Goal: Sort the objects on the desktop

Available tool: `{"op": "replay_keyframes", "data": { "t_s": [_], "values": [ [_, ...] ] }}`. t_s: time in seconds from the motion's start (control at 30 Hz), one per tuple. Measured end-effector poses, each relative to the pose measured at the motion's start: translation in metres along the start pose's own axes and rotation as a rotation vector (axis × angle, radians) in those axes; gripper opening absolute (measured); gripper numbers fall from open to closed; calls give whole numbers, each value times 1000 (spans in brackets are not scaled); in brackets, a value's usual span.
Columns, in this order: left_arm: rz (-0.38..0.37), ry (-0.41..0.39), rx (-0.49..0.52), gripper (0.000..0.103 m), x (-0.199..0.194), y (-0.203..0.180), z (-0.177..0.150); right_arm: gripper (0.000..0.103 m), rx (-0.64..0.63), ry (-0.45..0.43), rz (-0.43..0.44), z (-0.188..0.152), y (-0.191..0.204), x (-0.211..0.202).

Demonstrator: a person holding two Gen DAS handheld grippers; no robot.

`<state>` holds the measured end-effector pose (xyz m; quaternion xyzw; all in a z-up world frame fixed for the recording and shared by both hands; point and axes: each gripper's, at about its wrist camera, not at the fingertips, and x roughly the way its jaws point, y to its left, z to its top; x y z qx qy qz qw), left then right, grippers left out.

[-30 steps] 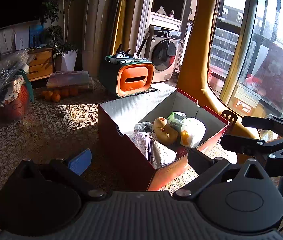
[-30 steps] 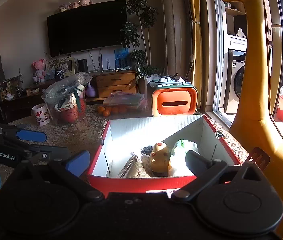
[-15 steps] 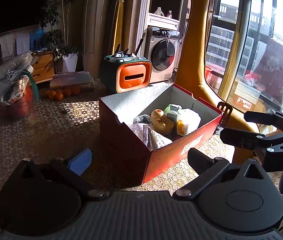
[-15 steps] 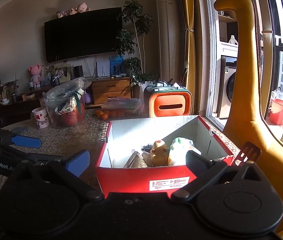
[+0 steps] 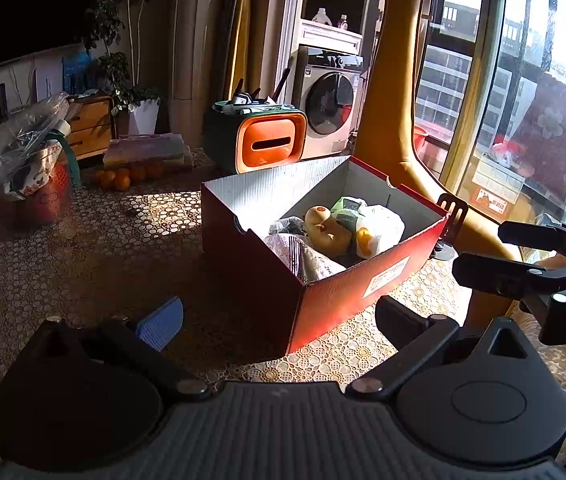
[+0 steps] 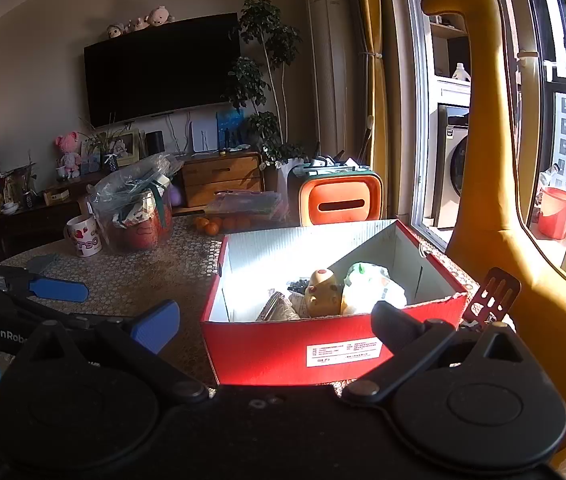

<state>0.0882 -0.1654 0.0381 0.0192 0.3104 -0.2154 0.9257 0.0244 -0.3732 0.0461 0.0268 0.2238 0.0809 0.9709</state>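
The open red cardboard box point(image 6: 323, 354) sat at centre frame on the lace-patterned tablecloth point(image 5: 83, 264), holding a tan pig-shaped toy point(image 6: 322, 292) beside a white plastic bag point(image 6: 379, 288). Both tools hovered short of it, empty — the left gripper point(image 5: 279, 316) with fingers spread wide, the right gripper point(image 6: 275, 320) likewise parted.

The left gripper point(image 5: 279, 318) and the right gripper point(image 6: 275, 322) both hang with fingers spread wide, nothing between them, side by side, level, pointing forward.
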Motion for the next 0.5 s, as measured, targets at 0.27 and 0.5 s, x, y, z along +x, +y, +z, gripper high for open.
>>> {"op": "replay_keyframes", "data": {
  "t_s": [0.27,0.5],
  "values": [
    [-4,-3,19,103,-1,-2,-2,102,11,5,-7,-3,2,-3],
    [-21,-5,12,103,-5,-1,-3,102,12,10,-17,-4,4,-5]
  ]
}}
